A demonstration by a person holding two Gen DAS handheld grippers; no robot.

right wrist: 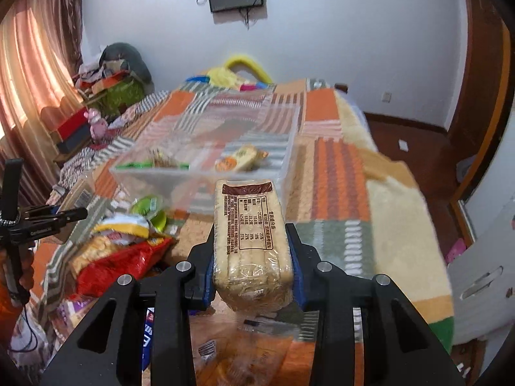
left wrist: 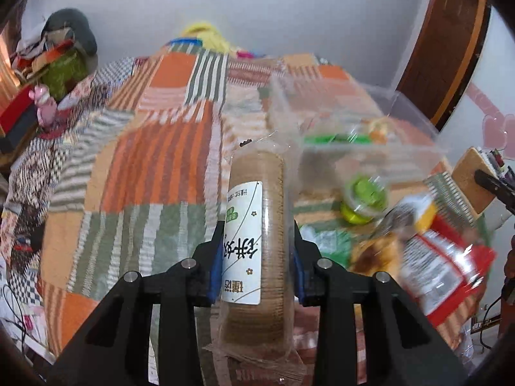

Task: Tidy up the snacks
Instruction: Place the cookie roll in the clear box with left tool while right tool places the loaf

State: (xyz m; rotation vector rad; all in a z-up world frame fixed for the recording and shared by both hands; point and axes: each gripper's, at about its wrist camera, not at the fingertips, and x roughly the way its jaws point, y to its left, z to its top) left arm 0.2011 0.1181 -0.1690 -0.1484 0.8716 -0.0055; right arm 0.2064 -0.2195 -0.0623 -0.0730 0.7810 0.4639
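- A clear-wrapped roll of round brown biscuits (left wrist: 257, 241) with a white label is pinched between the blue pads of the left gripper (left wrist: 257, 257), above the patchwork bedspread (left wrist: 145, 167).
- A rectangular pack of pale wafer biscuits (right wrist: 251, 241) is clamped in the right gripper (right wrist: 252, 263).
- A clear plastic bin (right wrist: 206, 148), holding a few snacks, is seen just beyond both packs.
- A red snack bag (right wrist: 122, 263) and a green jelly cup (right wrist: 149, 209) lie loose beside the bin.
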